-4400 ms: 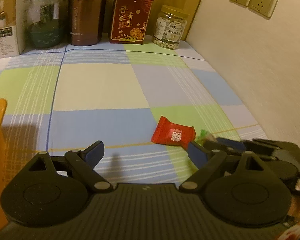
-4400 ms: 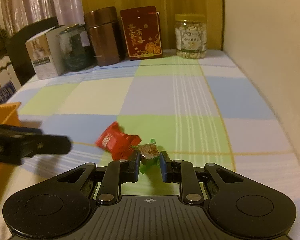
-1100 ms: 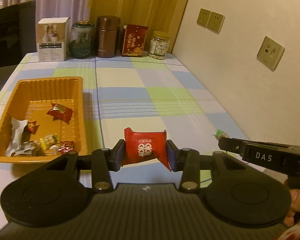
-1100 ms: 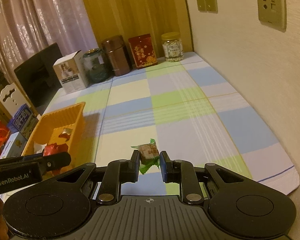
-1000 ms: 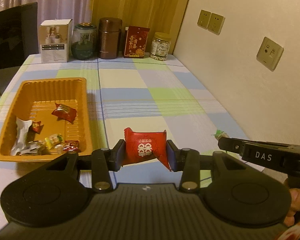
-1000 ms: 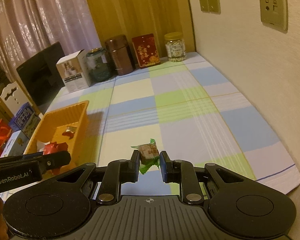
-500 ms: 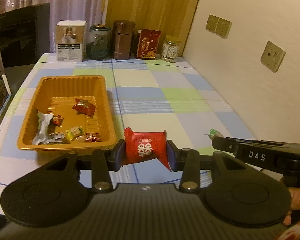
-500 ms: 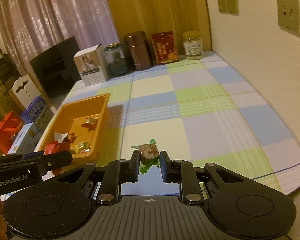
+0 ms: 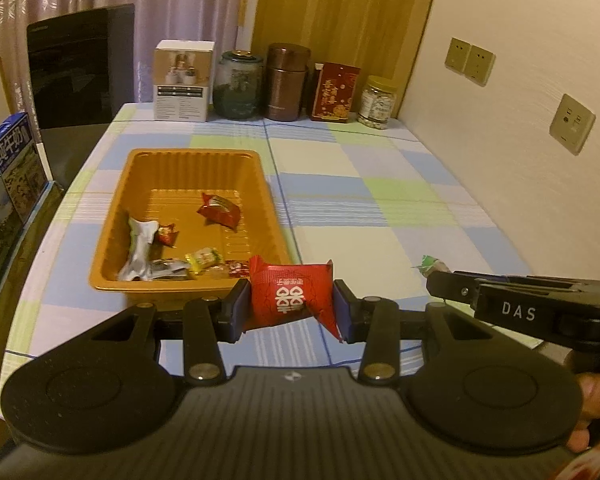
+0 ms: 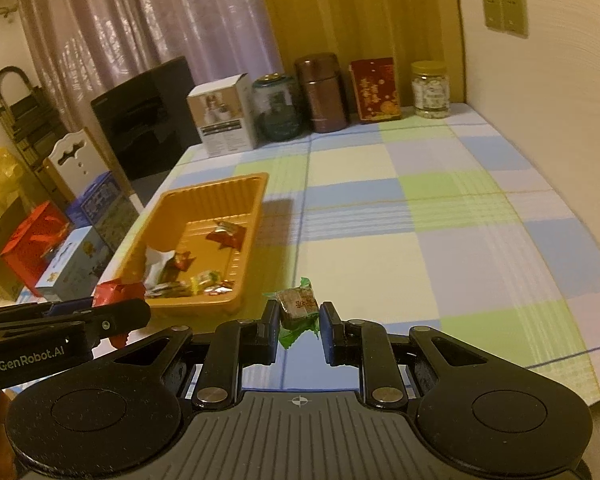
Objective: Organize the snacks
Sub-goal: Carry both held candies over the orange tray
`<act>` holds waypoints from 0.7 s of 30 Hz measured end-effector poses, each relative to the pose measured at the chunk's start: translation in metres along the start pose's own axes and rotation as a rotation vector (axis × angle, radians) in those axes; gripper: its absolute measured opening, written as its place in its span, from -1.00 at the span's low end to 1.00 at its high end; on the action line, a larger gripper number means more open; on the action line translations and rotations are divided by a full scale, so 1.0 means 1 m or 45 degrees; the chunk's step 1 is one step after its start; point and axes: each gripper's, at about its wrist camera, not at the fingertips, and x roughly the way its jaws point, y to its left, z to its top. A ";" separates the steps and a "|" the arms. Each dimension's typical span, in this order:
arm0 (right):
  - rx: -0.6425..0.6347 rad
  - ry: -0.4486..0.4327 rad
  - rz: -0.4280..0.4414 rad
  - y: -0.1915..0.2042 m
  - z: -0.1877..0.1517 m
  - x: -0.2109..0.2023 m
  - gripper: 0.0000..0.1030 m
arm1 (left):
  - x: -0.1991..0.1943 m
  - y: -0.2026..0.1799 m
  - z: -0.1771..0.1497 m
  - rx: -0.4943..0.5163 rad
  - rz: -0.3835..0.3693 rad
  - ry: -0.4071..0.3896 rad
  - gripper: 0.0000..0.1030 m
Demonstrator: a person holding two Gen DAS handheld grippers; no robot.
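**Holding two snacks above the near counter edge**

Gripping a red snack packet, the left gripper has its fingers closed on the packet's two sides, just before the near rim of the orange tray. The tray holds several wrapped snacks. To its right, the checked counter lies open up to the wall.

In the right wrist view, the right gripper has its fingers closed on a green-wrapped candy, right of the tray. The counter lies open toward its right edge.
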 end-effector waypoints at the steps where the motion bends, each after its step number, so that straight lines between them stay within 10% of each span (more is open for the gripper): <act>1: -0.004 0.002 0.005 0.003 0.000 0.002 -0.58 | -0.001 0.002 0.000 -0.001 0.005 0.000 -0.23; 21: -0.067 0.037 0.079 0.037 0.012 0.032 -0.58 | -0.001 0.041 0.008 -0.047 0.073 0.001 -0.23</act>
